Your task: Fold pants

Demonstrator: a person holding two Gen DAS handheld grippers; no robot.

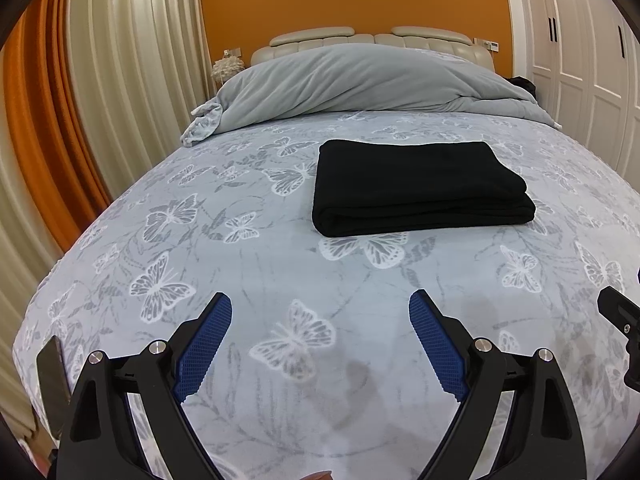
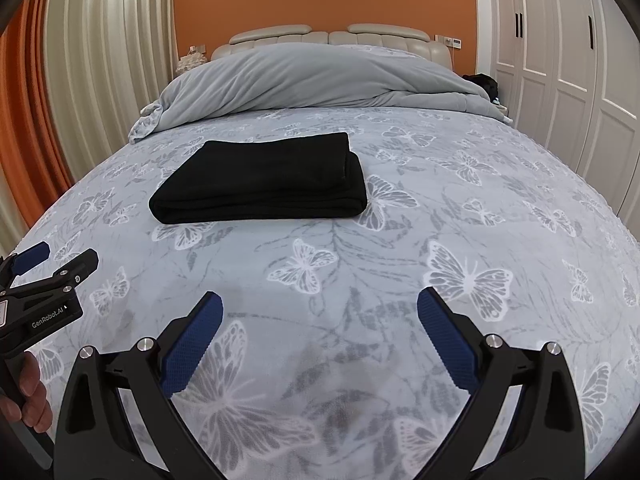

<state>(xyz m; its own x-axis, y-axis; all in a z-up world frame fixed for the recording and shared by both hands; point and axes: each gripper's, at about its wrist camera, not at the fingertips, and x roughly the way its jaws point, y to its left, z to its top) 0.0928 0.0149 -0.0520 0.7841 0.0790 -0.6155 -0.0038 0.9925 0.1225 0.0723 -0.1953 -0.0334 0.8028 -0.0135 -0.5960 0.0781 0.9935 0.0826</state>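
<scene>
From my seat at the far end of the link, I start at the left: orange and cream curtains (image 1: pixel 80 92) hang beside the bed, and a dark phone-like slab (image 1: pixel 52 384) sits at the bedspread's left edge — I can't tell exactly what it is. My left gripper (image 1: pixel 320 312) hovers low over the butterfly-print bedspread (image 1: pixel 240 264) with its blue-padded jaws spread wide, nothing between them. In the right wrist view I see that same gripper from the side at the frame's left edge, a hand (image 2: pixel 32 392) wrapped around its handle.

Moving toward the middle, the black pants (image 1: pixel 416 188) lie on the bedspread as a neat, layered rectangle, well ahead of both grippers and touched by neither. The stacked edges look squared up, with a rounded fold facing me. Behind them a grey duvet (image 1: pixel 360 80) is bunched against the padded headboard (image 1: pixel 376 38).

On the right, my right gripper (image 2: pixel 320 312) is likewise splayed open and empty above the bedspread, and white wardrobe doors (image 2: pixel 560 64) close off that side.

My judgement: the folding is done or very nearly so — the bundle is compact, no loose leg or waistband trails out. What remains, at most, is a light press or squaring of the right-hand corner.
</scene>
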